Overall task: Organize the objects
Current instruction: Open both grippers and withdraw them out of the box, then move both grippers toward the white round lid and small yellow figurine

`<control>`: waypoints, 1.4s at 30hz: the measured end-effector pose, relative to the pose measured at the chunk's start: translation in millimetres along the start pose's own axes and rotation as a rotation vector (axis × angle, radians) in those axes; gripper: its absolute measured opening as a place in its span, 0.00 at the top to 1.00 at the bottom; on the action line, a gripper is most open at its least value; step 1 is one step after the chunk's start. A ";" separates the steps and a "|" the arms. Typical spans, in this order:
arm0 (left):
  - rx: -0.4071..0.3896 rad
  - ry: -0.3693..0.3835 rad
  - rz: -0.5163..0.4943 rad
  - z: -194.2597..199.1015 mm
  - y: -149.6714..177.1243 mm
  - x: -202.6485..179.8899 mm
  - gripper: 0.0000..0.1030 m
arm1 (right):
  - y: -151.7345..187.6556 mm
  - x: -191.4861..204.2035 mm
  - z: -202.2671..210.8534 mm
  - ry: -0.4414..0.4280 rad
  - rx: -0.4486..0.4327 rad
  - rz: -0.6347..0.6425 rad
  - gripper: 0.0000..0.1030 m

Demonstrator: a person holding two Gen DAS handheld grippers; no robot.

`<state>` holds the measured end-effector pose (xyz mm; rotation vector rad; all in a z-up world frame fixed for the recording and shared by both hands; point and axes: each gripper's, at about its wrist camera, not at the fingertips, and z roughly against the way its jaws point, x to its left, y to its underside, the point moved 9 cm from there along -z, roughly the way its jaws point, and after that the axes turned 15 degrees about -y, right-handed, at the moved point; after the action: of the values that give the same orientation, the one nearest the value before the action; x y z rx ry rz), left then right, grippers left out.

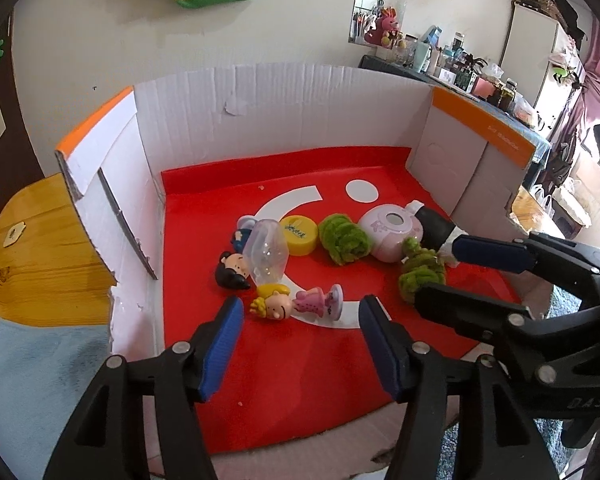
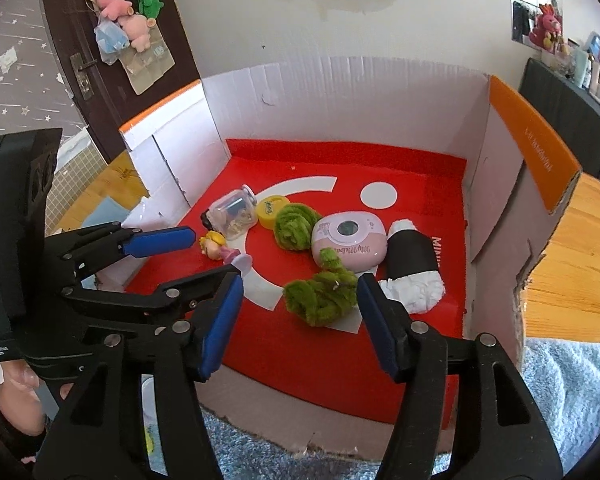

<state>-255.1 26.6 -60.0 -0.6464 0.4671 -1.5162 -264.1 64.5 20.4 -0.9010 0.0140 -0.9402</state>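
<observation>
Both grippers hovered over the red-lined white cardboard box. Left gripper stood half open and empty, the blonde, pink-dressed figurine lying just beyond its blue pads. Right gripper was likewise half open, holding nothing, the fuzzy green chenille bundle just ahead of its tips.

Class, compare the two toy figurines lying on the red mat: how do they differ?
The blonde figurine has yellow hair and a pink dress; the dark-haired figurine has black hair and blue clothes. The blonde one lies in full view; the dark-haired one is partly covered by the clear jar. Both lie on their sides.
</observation>
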 end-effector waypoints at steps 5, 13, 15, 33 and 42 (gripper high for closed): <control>-0.022 -0.010 -0.005 8.9 -0.5 -0.2 0.32 | -1.0 5.0 6.1 -0.007 -0.016 0.005 0.38; -0.056 -0.028 0.010 22.4 -1.0 8.3 0.25 | 0.5 12.7 15.4 -0.019 -0.038 0.009 0.32; -0.060 -0.030 0.014 24.8 -0.3 10.5 0.24 | 0.8 15.2 17.6 -0.021 -0.042 0.013 0.32; -0.090 -0.047 0.048 49.5 14.5 25.6 0.04 | 14.3 34.0 42.0 -0.025 -0.088 0.026 0.13; -0.116 -0.060 0.040 66.3 21.7 26.2 0.01 | 25.6 40.4 50.2 -0.002 -0.094 0.042 0.11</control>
<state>-195.0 5.8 -21.3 -0.7664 0.5216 -1.4356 -202.5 76.2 50.1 -0.9853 0.0760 -0.9057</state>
